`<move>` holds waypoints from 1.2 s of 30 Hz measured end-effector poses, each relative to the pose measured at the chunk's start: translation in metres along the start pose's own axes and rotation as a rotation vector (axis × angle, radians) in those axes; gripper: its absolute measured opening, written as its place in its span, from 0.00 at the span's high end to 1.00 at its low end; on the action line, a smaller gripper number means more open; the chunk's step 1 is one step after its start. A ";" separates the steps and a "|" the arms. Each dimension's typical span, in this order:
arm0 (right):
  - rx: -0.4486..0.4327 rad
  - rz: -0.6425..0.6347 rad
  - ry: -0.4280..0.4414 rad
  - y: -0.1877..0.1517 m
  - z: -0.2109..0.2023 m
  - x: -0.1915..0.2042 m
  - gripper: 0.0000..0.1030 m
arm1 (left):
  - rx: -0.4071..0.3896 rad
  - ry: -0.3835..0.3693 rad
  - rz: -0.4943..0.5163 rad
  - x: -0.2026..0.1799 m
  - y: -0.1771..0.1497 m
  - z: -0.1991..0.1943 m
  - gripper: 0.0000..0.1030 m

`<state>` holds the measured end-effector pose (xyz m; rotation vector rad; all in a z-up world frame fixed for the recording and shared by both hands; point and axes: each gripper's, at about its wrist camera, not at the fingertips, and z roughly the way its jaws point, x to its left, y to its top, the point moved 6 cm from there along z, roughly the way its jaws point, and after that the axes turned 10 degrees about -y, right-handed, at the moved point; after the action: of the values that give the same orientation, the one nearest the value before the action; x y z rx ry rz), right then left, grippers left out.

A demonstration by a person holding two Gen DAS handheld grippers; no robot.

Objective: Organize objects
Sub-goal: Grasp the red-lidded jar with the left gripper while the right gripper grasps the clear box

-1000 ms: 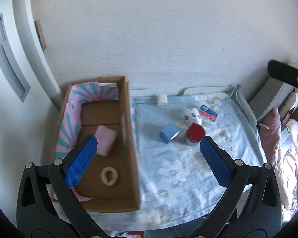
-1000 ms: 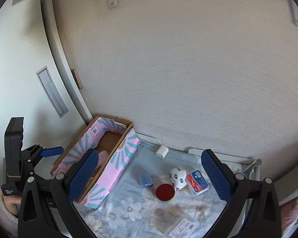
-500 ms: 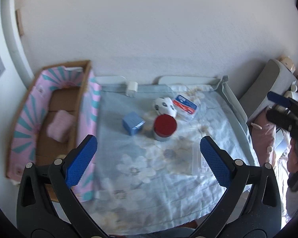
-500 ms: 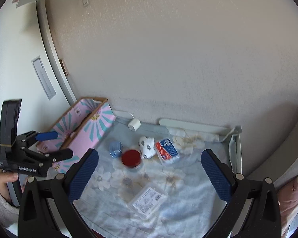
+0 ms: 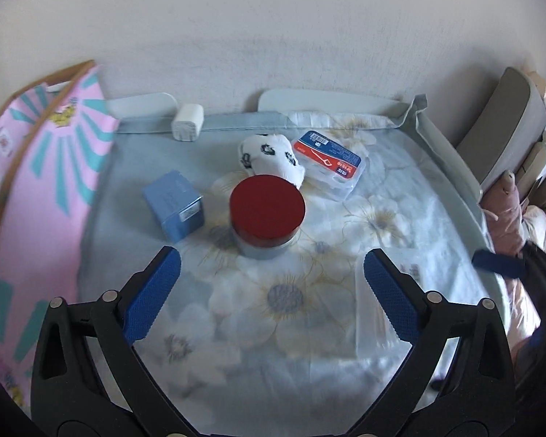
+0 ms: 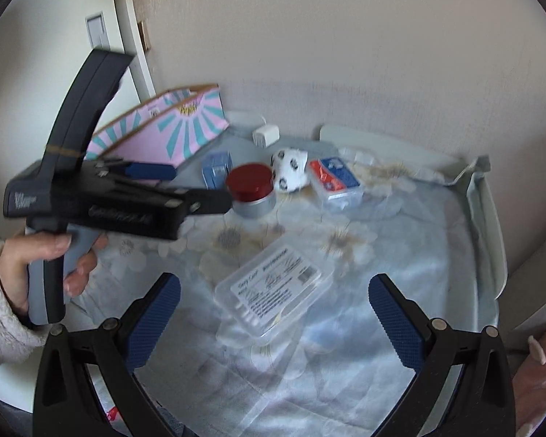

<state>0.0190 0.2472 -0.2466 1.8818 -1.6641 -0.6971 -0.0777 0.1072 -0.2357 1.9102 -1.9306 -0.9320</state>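
A red-lidded round tin (image 5: 266, 213) stands on the floral cloth, with a blue box (image 5: 174, 204) to its left, a white spotted soft toy (image 5: 269, 156) behind it and a red-and-blue labelled plastic case (image 5: 327, 164) to its right. My left gripper (image 5: 271, 291) is open and empty, just short of the tin; it also shows in the right wrist view (image 6: 185, 185). My right gripper (image 6: 275, 315) is open and empty above a clear labelled plastic box (image 6: 275, 291). The tin (image 6: 251, 187) shows there too.
A pink-and-teal patterned cardboard box (image 5: 36, 189) stands along the left edge of the cloth. A white charger block (image 5: 188, 122) lies by the wall. The tray's raised rim (image 6: 487, 225) bounds the right side. Pink bedding (image 5: 506, 218) lies beyond it.
My left gripper has swung right from over the cardboard box and come close to the red-lidded tin. My right gripper has dropped lower toward the clear plastic box. Both stay open.
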 end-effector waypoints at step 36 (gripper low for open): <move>0.053 -0.110 0.088 0.000 0.060 0.011 0.06 | 0.063 0.033 0.062 0.009 0.018 0.056 0.50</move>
<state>-0.0207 0.2332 -0.2911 2.0243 -1.5479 -0.6094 -0.1267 0.1110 -0.2700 1.8762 -2.0103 -0.8274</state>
